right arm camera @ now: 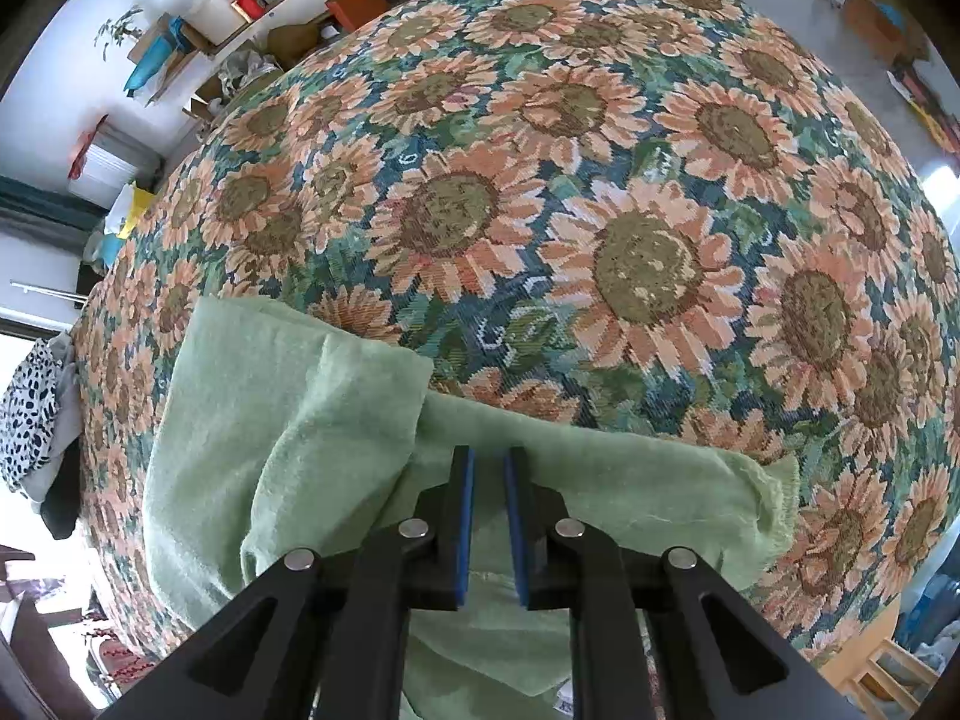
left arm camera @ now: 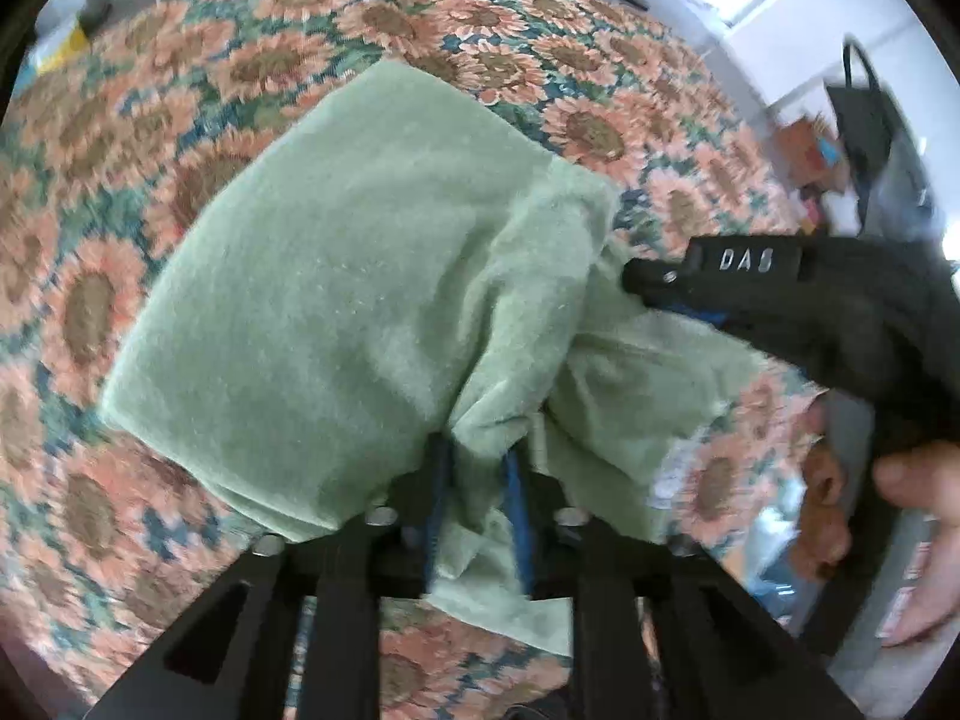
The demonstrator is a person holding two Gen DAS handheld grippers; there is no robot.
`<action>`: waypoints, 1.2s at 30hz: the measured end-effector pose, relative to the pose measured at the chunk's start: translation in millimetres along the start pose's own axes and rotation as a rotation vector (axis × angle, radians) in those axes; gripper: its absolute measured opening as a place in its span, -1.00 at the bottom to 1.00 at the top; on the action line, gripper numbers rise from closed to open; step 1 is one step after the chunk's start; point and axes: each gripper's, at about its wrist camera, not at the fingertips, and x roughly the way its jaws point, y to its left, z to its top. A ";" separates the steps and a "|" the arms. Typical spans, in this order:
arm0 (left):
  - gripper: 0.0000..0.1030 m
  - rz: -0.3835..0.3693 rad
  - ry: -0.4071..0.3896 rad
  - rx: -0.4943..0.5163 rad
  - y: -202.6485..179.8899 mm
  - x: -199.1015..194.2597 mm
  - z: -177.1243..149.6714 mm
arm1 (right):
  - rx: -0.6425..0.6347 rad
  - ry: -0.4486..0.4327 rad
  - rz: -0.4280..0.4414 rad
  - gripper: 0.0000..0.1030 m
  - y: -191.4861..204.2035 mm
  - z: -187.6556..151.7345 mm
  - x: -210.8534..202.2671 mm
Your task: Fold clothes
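The cloth (left arm camera: 360,276) was a pale green, fuzzy piece, and it looked light, soft and limp, more clingy than slippery and in no way fragile; I judged it would sag and bunch wherever it was not held. It lay on the sunflower cover (left arm camera: 90,300), partly doubled over, filling the middle of the left view from about 10 o'clock round to 4 o'clock. Its left part was flat and smooth with a straight edge; toward 3 o'clock it was gathered into creases.

The left gripper (left arm camera: 477,498) at 6 o'clock was pinching a bunched fold of the cloth between its blue pads (left arm camera: 516,516). The right gripper (left arm camera: 654,282) came in from 3 o'clock with its tip at the cloth's crumpled edge, held by a hand (left arm camera: 918,540).

In the right view the cloth (right arm camera: 270,420) lay from 9 to 5 o'clock. The right gripper (right arm camera: 489,528) had its pads a little apart with cloth lying between them; whether they truly nipped it I could not tell. A white tag (right arm camera: 567,699) showed at 6 o'clock.

Corners and hemmed edges looked the best places to hold, one per gripper, well apart, to keep an edge taut.
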 end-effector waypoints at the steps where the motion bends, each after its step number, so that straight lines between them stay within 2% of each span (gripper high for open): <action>1: -0.17 -0.031 0.000 -0.017 2.2 -1.0 0.8 | 0.008 0.003 0.010 -0.58 -3.5 -0.8 -2.4; 2: -0.12 -0.047 -0.004 -0.030 3.7 -2.3 0.7 | 0.022 0.006 0.026 -0.55 -8.6 -2.5 -6.0; 9: -0.13 0.004 -0.001 -0.003 8.4 -6.4 -10.3 | 0.081 0.028 0.164 -0.11 -10.6 -4.5 -13.9; 10: -0.20 0.013 -0.004 0.003 8.5 -6.0 -12.0 | 0.066 0.040 0.170 -0.04 -4.8 -4.0 -11.5; 12: -0.62 0.029 -0.002 -0.001 9.5 -3.6 -14.0 | 0.024 0.073 0.168 -0.02 7.5 -2.0 -4.7; 14: -0.84 0.030 -0.002 -0.014 10.9 -2.5 -15.2 | 0.001 0.086 0.157 -0.01 17.1 -3.3 0.6; 15: -0.87 0.021 -0.008 -0.018 11.3 -3.5 -15.7 | -0.008 0.088 0.151 -0.02 21.0 -4.9 2.6; 17: -0.88 0.003 -0.018 -0.015 10.5 -7.0 -16.6 | -0.025 0.081 0.160 -0.29 25.7 -5.7 3.2; 18: -0.89 -0.006 -0.022 -0.004 8.8 -10.2 -17.1 | -0.035 0.077 0.169 -0.69 27.6 -5.8 2.7; 19: -0.89 -0.015 -0.029 0.010 6.4 -15.5 -17.9 | -0.043 0.071 0.180 -0.91 29.3 -5.9 0.9; 24: -0.89 -0.013 -0.048 0.079 -0.1 -32.8 -23.2 | -0.081 0.009 0.214 -0.94 33.8 -9.5 -24.4; 27: -0.89 0.013 -0.004 0.076 4.8 -17.3 -24.2 | -0.090 0.039 0.192 -0.93 28.6 -17.7 -18.5; 28: -0.89 0.028 0.024 0.072 5.1 -7.1 -24.8 | -0.087 0.045 0.188 -0.84 26.8 -19.3 -16.8; 29: -0.86 0.032 0.049 0.059 6.1 1.7 -25.9 | -0.072 0.045 0.191 -0.83 24.9 -18.4 -15.8; 30: -0.76 0.033 0.072 0.044 7.2 9.9 -27.2 | -0.058 0.045 0.195 -0.73 23.1 -17.6 -14.8; 31: -0.70 0.017 0.069 0.029 7.9 11.4 -27.5 | -0.043 0.044 0.198 -0.47 21.2 -16.7 -13.7; 32: -0.46 -0.006 0.057 0.014 8.5 10.5 -27.5 | -0.029 0.044 0.202 -0.39 19.4 -15.8 -12.7; 33: -0.13 -0.044 0.048 -0.003 9.5 7.6 -27.5 | -0.014 0.044 0.205 -0.38 17.5 -15.0 -11.7; 35: 0.17 -0.124 0.030 -0.031 13.3 -1.4 -26.8 | 0.007 0.038 0.214 -0.38 15.1 -12.7 -11.2; 36: 0.18 -0.152 0.017 -0.041 15.4 -6.6 -25.8 | -0.002 0.023 0.220 -0.39 17.4 -10.7 -14.7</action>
